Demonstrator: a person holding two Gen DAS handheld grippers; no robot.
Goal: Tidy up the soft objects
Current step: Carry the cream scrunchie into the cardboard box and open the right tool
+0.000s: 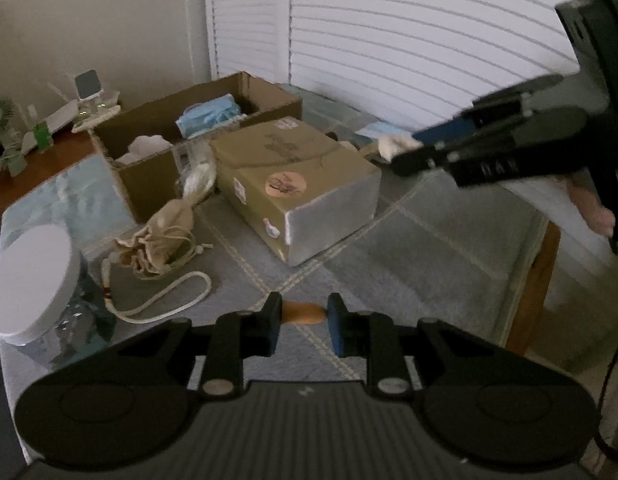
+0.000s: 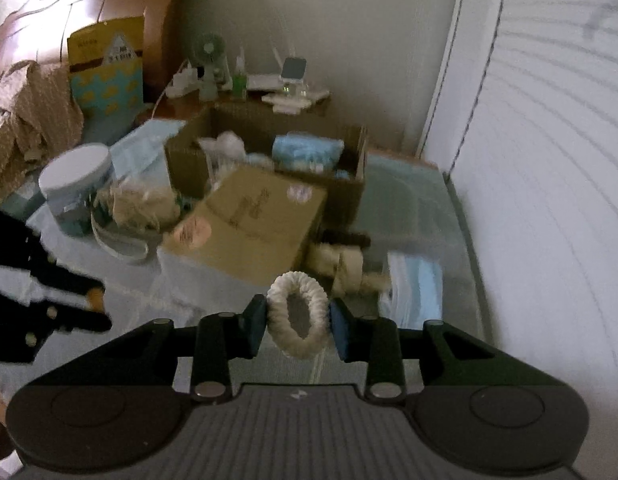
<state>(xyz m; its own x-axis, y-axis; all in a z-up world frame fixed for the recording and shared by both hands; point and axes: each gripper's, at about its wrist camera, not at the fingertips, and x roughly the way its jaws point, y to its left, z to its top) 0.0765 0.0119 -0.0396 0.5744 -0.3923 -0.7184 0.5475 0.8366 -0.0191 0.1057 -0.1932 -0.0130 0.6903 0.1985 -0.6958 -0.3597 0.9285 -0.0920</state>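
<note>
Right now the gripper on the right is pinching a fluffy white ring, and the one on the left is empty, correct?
Not quite. The left gripper is not empty: its own wrist view shows it shut on a small orange-brown object. The rest holds: the right gripper is pinching the fluffy white ring, as the right wrist view shows.

Dim room, perhaps window-lit; motion blur, strong fisheye edge warping.
</note>
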